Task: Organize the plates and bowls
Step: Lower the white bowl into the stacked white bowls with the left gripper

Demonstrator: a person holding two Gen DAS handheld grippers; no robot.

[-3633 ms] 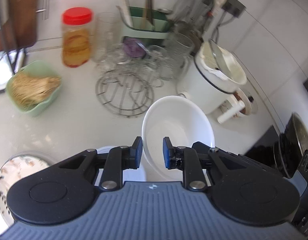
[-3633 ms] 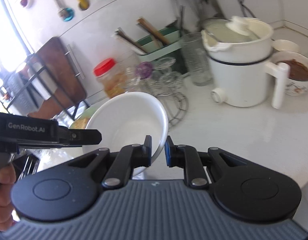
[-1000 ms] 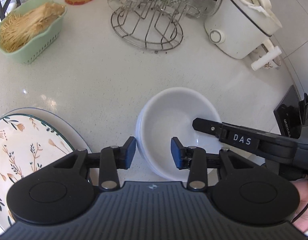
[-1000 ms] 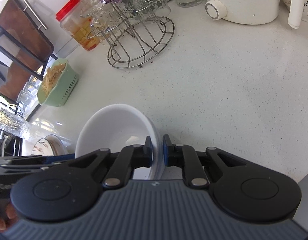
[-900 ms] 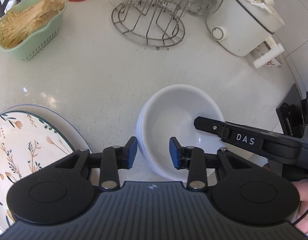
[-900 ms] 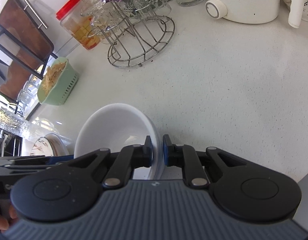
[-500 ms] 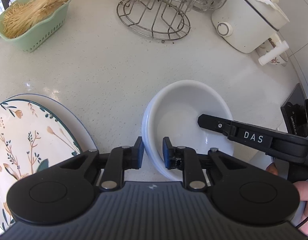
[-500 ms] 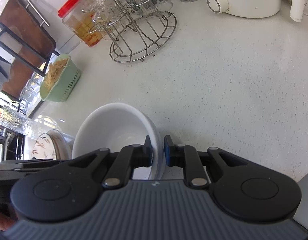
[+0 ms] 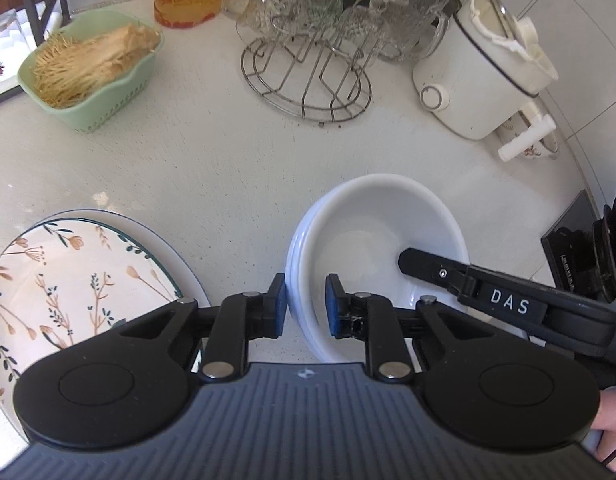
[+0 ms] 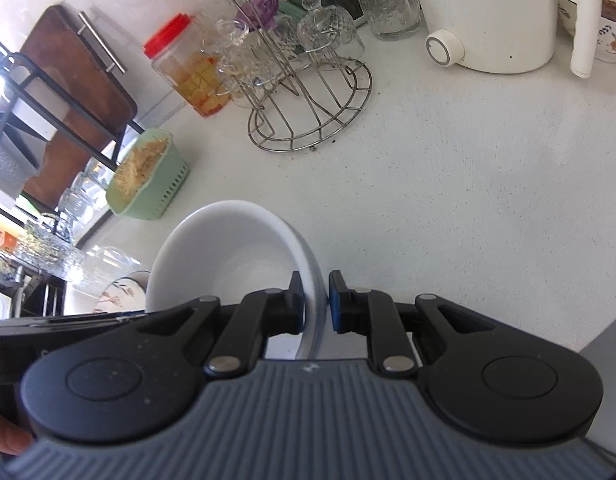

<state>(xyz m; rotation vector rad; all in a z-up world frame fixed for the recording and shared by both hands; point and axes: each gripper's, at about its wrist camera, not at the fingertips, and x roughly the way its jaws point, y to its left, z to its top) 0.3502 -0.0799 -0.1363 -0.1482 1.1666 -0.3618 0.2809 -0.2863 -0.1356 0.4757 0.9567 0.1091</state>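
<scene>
A stack of white bowls (image 9: 371,232) sits on the white counter, also seen in the right wrist view (image 10: 228,248). My left gripper (image 9: 306,310) is shut on the near left rim of the stack. My right gripper (image 10: 315,306) is shut on the right rim; one of its fingers (image 9: 435,268) reaches into the top bowl in the left wrist view. A floral plate (image 9: 68,280) lies on a larger white plate to the left of the bowls.
A green basket of dry noodles (image 9: 88,76), a wire rack of glasses (image 9: 308,76), a red-lidded jar (image 10: 188,68) and a white electric pot (image 9: 479,76) stand at the back. A dark stove edge (image 9: 575,240) is at the right.
The white bowl was carried down and set into the bowl on the counter. My left gripper closed from open onto the stack's left rim. My right gripper stayed clamped on the right rim.
</scene>
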